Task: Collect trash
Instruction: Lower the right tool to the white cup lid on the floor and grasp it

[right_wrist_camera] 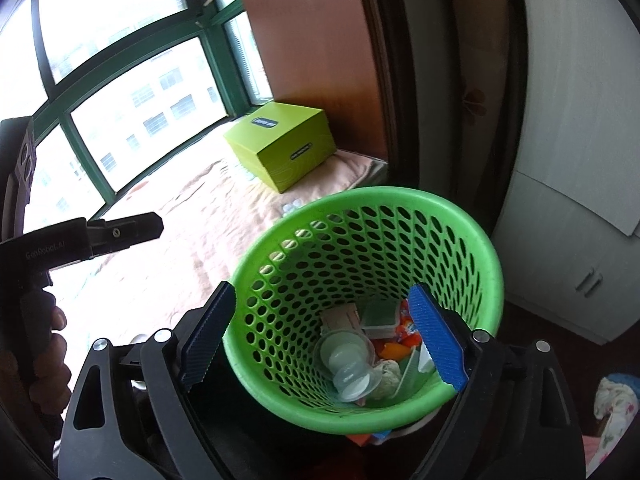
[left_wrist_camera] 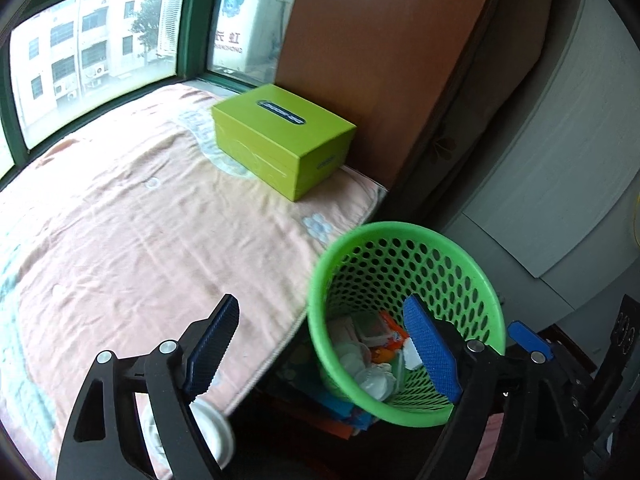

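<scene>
A green perforated waste basket (left_wrist_camera: 476, 268) stands beside the bed's corner; it also fills the right wrist view (right_wrist_camera: 400, 200). Inside lies trash (right_wrist_camera: 360, 352): clear plastic cups, crumpled paper, wrappers and small packets, also seen in the left wrist view (left_wrist_camera: 372, 356). My left gripper (left_wrist_camera: 326, 344) is open and empty, over the bed edge and the basket's near side. My right gripper (right_wrist_camera: 324, 340) is open and empty, directly above the basket's mouth. A white round lid-like object (left_wrist_camera: 212, 428) lies on the bed edge beneath my left gripper's left finger.
A lime-green box (left_wrist_camera: 280, 136) sits on the pink blanket (left_wrist_camera: 120, 220) near the window (left_wrist_camera: 92, 48). A brown wooden panel (left_wrist_camera: 380, 60) and a grey cabinet (left_wrist_camera: 568, 140) stand behind the basket. Colourful items (left_wrist_camera: 344, 416) lie under the basket.
</scene>
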Tool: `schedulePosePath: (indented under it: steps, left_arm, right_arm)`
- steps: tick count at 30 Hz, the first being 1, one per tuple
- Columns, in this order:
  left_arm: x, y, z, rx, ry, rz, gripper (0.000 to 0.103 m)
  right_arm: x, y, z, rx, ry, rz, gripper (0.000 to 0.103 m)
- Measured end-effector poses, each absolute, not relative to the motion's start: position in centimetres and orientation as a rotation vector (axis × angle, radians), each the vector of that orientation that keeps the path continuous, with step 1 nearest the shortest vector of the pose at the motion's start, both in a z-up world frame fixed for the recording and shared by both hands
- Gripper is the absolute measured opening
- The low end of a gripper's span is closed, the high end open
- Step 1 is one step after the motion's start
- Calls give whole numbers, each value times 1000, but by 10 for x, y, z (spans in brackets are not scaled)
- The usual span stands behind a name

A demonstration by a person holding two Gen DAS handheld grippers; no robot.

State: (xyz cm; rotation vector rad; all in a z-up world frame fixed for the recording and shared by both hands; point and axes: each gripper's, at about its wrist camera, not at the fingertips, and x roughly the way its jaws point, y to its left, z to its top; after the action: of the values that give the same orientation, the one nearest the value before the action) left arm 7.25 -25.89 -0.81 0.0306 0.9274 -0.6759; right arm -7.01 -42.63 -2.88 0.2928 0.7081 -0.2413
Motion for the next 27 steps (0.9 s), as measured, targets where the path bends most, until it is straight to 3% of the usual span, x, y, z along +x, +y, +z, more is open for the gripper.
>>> schedulePosePath:
  steps: [11,27]
  left_arm:
    - [77,-212,7,35,830,-581,94]
    - [84,-142,8,-4,784,-426,96]
  right_arm:
    - [-57,-397,-22,234,698,-172,89]
    - [-40,-345,-23,155,693,-25,93]
